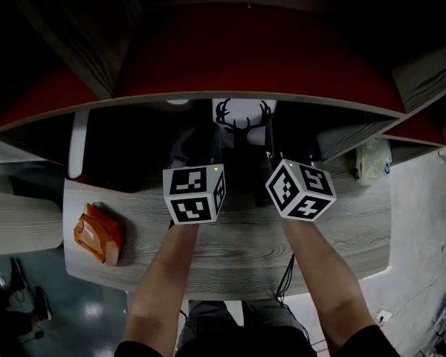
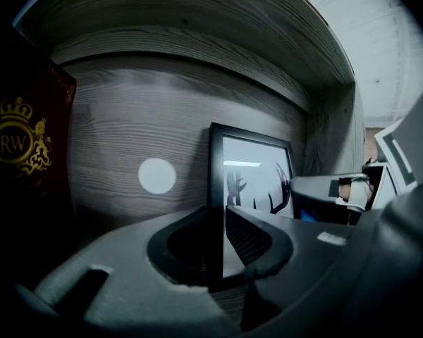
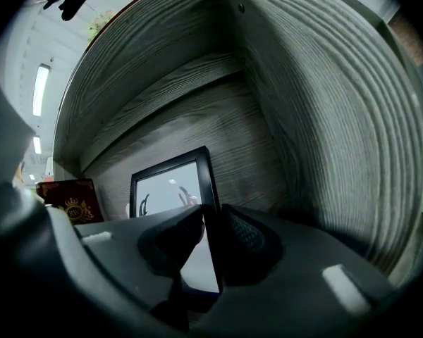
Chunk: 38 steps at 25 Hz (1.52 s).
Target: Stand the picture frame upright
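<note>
Forearms [image 1: 163, 274] reach up from the bottom of the head view over a grey wood-grain desk [image 1: 245, 255]. They end at the left gripper [image 1: 208, 141] and the right gripper [image 1: 272, 146], each with a marker cube. Between them, in the shadow under a red-topped shelf [image 1: 253, 58], the picture frame [image 1: 243, 115] stands upright and shows a black antler silhouette on white. An orange crumpled wrapper [image 1: 97, 233] lies well apart at the desk's left end.

From the left gripper view, the left gripper [image 2: 217, 241] has its jaws clamped on the left edge of the black frame [image 2: 257, 182]. The frame stands just before the grey wood back panel [image 2: 148, 125]. A dark red box [image 2: 21, 146] with a gold crowned crest stands at the far left.

From the right gripper view, the right gripper [image 3: 210, 241] pinches the frame's [image 3: 169, 185] right edge. The red box [image 3: 70, 201] sits beyond the frame.
</note>
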Each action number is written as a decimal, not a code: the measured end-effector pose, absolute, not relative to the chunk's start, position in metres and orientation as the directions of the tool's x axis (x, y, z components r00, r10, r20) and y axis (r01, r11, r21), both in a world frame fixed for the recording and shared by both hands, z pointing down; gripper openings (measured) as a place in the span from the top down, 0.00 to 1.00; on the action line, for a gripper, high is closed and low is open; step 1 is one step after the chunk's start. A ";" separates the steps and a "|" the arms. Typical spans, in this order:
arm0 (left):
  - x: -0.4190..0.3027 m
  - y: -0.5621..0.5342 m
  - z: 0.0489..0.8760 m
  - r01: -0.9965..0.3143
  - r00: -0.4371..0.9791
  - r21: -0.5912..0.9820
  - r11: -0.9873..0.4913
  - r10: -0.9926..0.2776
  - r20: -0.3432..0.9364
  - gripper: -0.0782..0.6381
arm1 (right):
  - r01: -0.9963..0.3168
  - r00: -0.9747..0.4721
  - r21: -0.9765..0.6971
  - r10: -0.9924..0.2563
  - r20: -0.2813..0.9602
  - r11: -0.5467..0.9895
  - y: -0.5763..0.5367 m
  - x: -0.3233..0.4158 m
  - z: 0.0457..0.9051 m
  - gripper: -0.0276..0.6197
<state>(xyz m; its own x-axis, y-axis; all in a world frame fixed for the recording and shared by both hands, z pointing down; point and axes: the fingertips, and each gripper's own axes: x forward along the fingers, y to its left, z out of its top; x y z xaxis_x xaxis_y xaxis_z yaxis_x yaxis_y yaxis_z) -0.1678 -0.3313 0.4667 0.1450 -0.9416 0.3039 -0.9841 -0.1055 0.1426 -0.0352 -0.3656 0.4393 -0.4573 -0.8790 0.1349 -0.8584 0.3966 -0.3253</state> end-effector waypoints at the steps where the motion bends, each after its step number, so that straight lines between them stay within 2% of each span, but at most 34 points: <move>1: -0.168 -0.331 0.467 -0.985 0.145 0.137 -0.107 -0.942 0.303 0.79 | -0.858 -0.457 -0.325 -0.880 0.133 0.396 -0.366 -0.035 0.439 0.85; 13: -0.168 -0.331 0.468 -0.990 0.135 0.083 -0.115 -0.944 0.303 0.78 | -0.868 -0.464 -0.274 -0.873 0.149 0.414 -0.366 -0.037 0.443 0.84; 21: -0.168 -0.328 0.469 -0.988 0.149 0.075 -0.132 -0.937 0.315 0.71 | -0.873 -0.463 -0.261 -0.868 0.178 0.412 -0.358 -0.039 0.449 0.80; 29: -0.168 -0.314 0.467 -0.987 0.157 0.076 -0.140 -0.935 0.318 0.71 | -0.882 -0.446 -0.262 -0.874 0.194 0.392 -0.340 -0.031 0.450 0.78; 38: -0.147 -0.281 0.471 -0.972 0.233 0.054 -0.228 -0.914 0.331 0.72 | -0.881 -0.450 -0.268 -0.865 0.220 0.390 -0.305 -0.030 0.462 0.82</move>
<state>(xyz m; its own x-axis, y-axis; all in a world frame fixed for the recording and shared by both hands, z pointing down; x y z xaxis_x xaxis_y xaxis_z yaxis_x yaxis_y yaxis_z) -0.1466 -0.2808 0.4713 0.2328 -0.9145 0.3310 -0.9722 -0.2278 0.0543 -0.0302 -0.3048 0.4616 -0.4501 -0.8654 0.2202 -0.8810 0.3901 -0.2677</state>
